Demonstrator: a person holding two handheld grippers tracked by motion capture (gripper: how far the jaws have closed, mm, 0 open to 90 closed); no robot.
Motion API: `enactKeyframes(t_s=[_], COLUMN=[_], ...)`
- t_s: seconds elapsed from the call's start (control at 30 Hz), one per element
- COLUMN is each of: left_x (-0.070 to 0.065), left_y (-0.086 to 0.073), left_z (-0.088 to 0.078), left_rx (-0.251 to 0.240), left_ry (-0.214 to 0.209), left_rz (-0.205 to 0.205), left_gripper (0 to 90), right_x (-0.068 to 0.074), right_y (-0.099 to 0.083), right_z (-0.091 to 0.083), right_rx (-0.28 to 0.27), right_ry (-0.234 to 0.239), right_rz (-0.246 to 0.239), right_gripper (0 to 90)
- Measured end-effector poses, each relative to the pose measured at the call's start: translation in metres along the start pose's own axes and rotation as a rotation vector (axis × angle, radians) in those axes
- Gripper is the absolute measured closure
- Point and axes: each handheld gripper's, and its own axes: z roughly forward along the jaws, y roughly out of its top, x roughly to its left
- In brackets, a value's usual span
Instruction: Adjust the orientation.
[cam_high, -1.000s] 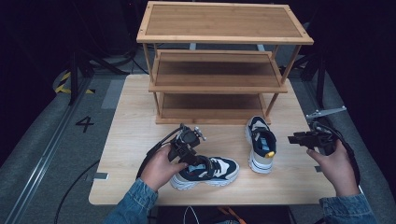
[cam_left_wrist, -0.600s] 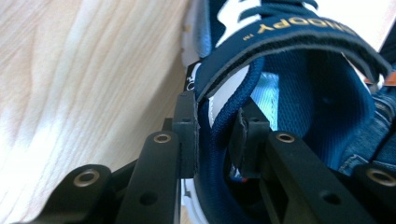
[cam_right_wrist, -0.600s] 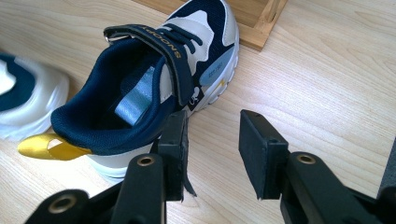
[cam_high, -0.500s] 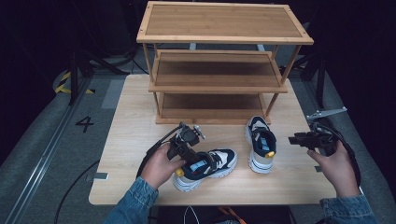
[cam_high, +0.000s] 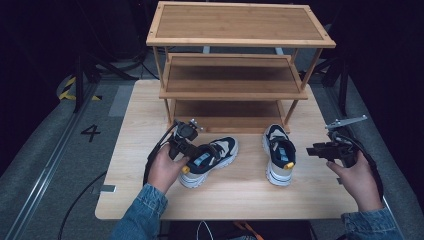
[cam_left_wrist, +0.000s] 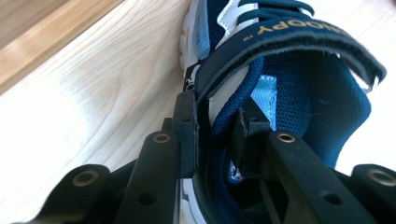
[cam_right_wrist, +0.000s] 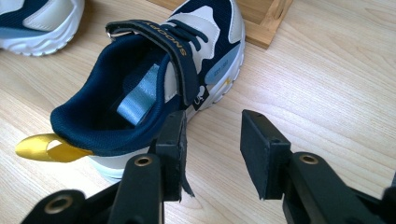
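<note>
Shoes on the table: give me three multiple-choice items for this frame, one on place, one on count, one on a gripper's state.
1. Where does the right shoe stand?
A. on the rack's top shelf
B. on the table in front of the rack
C. on the floor

2. How many shelves does the wooden rack have?
A. two
B. three
C. five

3. How does the left gripper stand to the left shoe?
A. its jaws are clamped on the shoe's collar wall
B. it hangs open far from the shoe
C. it lies on the rack

Answers: 1 B, the shoe rests on the table near the rack's foot. 2 B, the high view shows a top, middle and bottom board. 3 A, the left gripper view shows one jaw outside and one inside the collar, pressing it.
</note>
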Motion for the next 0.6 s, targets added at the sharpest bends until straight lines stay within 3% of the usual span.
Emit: enactKeyframes(t_s=[0.2,0.3,0.5,0.6], left_x=[-0.001,0.002,0.008,0.014], left_y=[-0.003,-0.008,-0.023,-0.029], left_z=[-0.007,-0.024,-0.045,-0.045], left_rx=[-0.009,-0.053,-0.047,0.002], left_ry=[-0.014,-0.035,0.017,0.046], left_rz=[-0.002,-0.019,-0.041,-0.065], left_gripper=[68.4,64.2,63.8,66.2], right_x=[-0.001,0.000,0.001,0.002], right_y=[0.001,0.003,0.007,0.009], right_z=[0.001,0.000,0.001,0.001], right_rx=[0.000,-0.005,-0.009,-0.010], right_ry=[0.002,0.002,0.007,0.009], right_rz=[0.007,0.003,-0.005,-0.010], right_gripper=[59.8,59.6,59.6,59.7])
